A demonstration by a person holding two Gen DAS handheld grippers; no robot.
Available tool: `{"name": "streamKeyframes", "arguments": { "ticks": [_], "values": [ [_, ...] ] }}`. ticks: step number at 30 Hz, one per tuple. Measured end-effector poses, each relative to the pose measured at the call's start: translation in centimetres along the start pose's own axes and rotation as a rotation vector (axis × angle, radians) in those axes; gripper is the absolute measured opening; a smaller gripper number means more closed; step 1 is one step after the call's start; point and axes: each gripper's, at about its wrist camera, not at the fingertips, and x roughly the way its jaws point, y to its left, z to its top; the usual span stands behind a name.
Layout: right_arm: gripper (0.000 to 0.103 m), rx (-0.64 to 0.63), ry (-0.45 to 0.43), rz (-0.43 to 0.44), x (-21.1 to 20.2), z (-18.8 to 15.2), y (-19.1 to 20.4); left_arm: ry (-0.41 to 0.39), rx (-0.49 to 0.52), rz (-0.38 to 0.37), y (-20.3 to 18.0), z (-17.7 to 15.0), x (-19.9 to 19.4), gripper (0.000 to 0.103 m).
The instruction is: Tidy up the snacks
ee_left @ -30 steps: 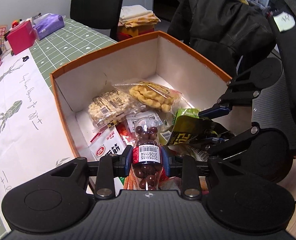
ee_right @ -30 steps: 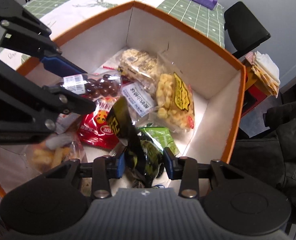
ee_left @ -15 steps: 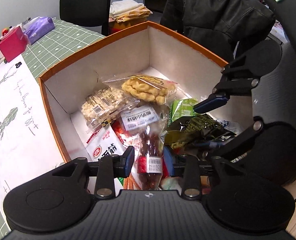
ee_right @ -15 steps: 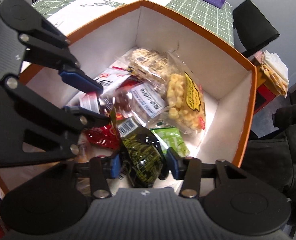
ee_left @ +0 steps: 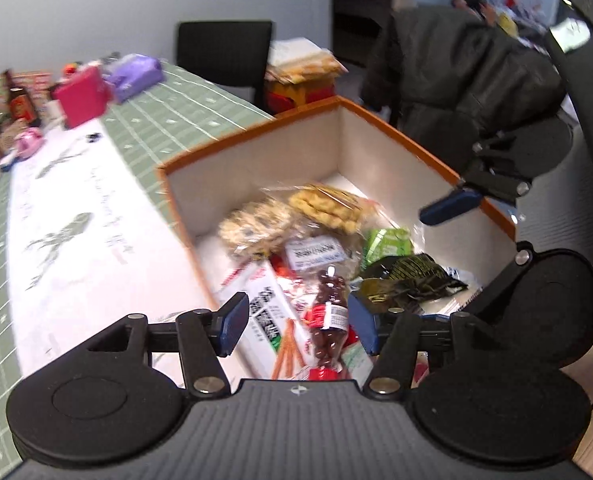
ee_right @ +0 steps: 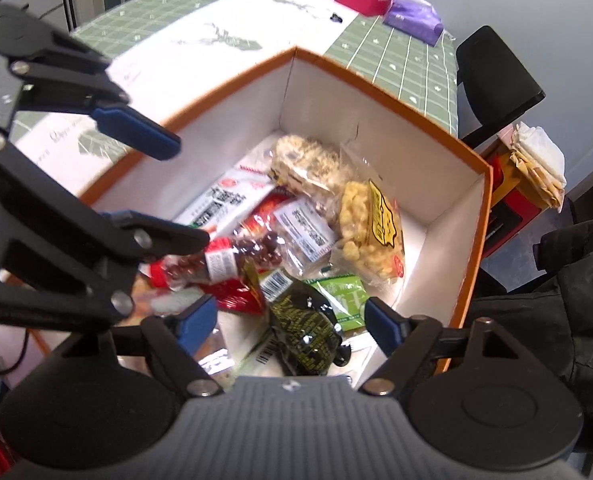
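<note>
An orange box [ee_left: 256,132] [ee_right: 376,84] with white walls holds several snack packs. A small bottle of chocolate balls [ee_left: 328,320] [ee_right: 220,264] lies on the heap, below my left gripper [ee_left: 296,328] [ee_right: 168,188]. Its jaws are opening and the pads touch nothing. A dark green crinkled packet [ee_right: 304,332] [ee_left: 408,280] lies under my right gripper [ee_right: 290,326] [ee_left: 464,252], whose jaws are also opening and stand clear of it. Also in the box are a bag of yellow puffs [ee_right: 370,232], a green packet [ee_right: 342,300] and a white packet [ee_left: 264,304].
The box stands on a table with a green grid cloth [ee_left: 176,112] and a white runner [ee_left: 76,240]. A pink box [ee_left: 82,96] and a purple pack [ee_left: 134,74] sit at its far end. A black chair [ee_left: 224,56] and a dark jacket [ee_left: 464,80] are beyond.
Both grippers have opened and lifted. The bottle left the left jaws and the dark packet left the right jaws; both now lie in the box.
</note>
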Motion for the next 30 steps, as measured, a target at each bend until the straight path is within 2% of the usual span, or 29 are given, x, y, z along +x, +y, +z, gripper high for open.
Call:
{"name": "streamKeyframes", "arguments": {
  "ticks": [10,16,18,20,24,30],
  "values": [
    [0.087,0.037,-0.167,-0.066,-5.0,-0.3,3.0,-0.197,-0.142,0.089,1.3,-2.3,-8.4,0.069],
    [0.091,0.037,-0.288,-0.106,-8.8,-0.8,5.8,-0.341,-0.164,0.152,0.8,-4.2,-12.6,0.069],
    [0.092,0.026,-0.329,-0.121,-10.1,-1.2,7.0,-0.383,-0.175,0.167,0.6,-4.9,-13.7,0.075],
    [0.094,0.008,-0.374,-0.134,-11.4,-1.6,8.3,-0.425,-0.184,0.181,0.4,-5.8,-14.8,0.076],
    [0.096,-0.023,-0.483,-0.161,-14.0,-3.1,10.9,-0.479,-0.188,0.227,0.0,-7.4,-15.9,0.084],
    [0.099,-0.017,-0.605,-0.214,-15.7,-5.9,13.9,-0.523,-0.217,0.311,-0.2,-9.8,-16.8,0.084]
  ]
}}
